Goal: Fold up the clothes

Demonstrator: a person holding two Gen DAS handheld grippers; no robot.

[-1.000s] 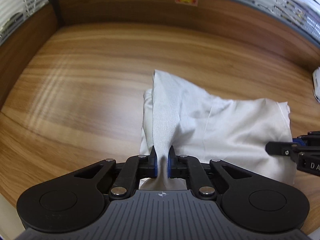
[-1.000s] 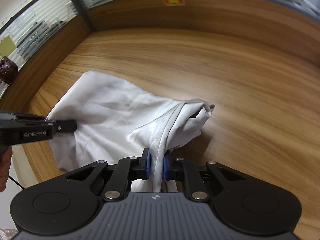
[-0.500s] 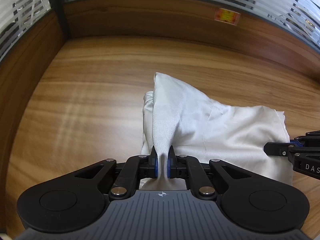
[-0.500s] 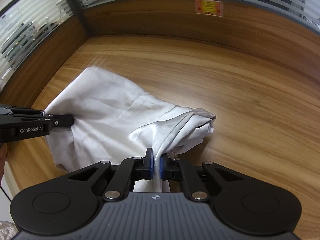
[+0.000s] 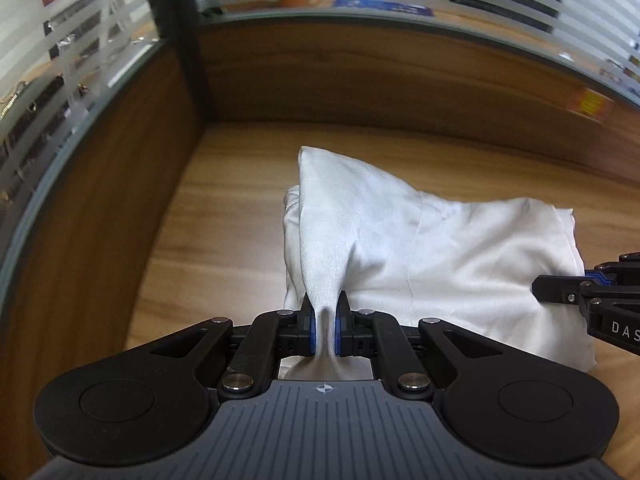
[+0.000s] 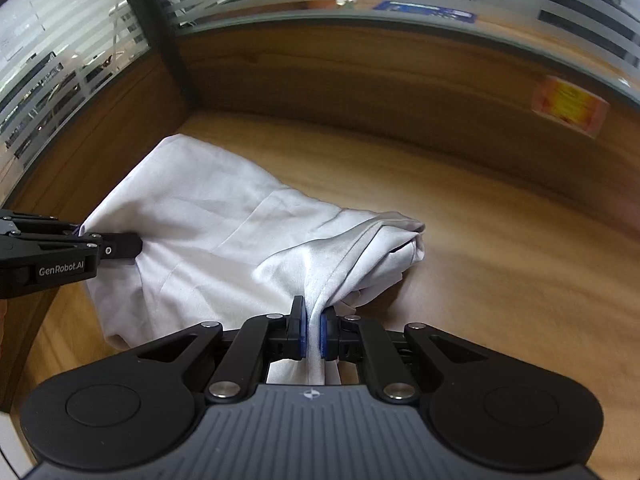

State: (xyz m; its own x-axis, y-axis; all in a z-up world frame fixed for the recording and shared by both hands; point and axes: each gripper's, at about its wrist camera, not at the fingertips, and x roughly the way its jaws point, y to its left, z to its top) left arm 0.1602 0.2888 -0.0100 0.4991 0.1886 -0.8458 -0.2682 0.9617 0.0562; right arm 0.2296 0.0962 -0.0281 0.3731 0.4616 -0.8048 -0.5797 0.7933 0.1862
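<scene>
A white garment [image 5: 432, 256] lies bunched on the wooden tabletop [image 5: 224, 240], pulled up into ridges at two points. My left gripper [image 5: 325, 312] is shut on a pinch of its left side. In the right wrist view the same white garment [image 6: 208, 232] spreads to the left, and my right gripper [image 6: 313, 320] is shut on a seamed fold near its right end. Each gripper shows in the other's view: the right gripper [image 5: 538, 288] at the cloth's right edge, the left gripper [image 6: 134, 246] at its left edge.
The tabletop [image 6: 500, 272] meets brown wooden partition walls [image 5: 360, 80] in a corner close behind and left of the cloth. Frosted striped glass [image 5: 80, 52] tops the walls. A yellow-red sticker [image 6: 570, 104] is on the back wall at right.
Both grippers have slid left across the table with the garment held between them. The wall corner has come close, and the sticker has shifted to the right.
</scene>
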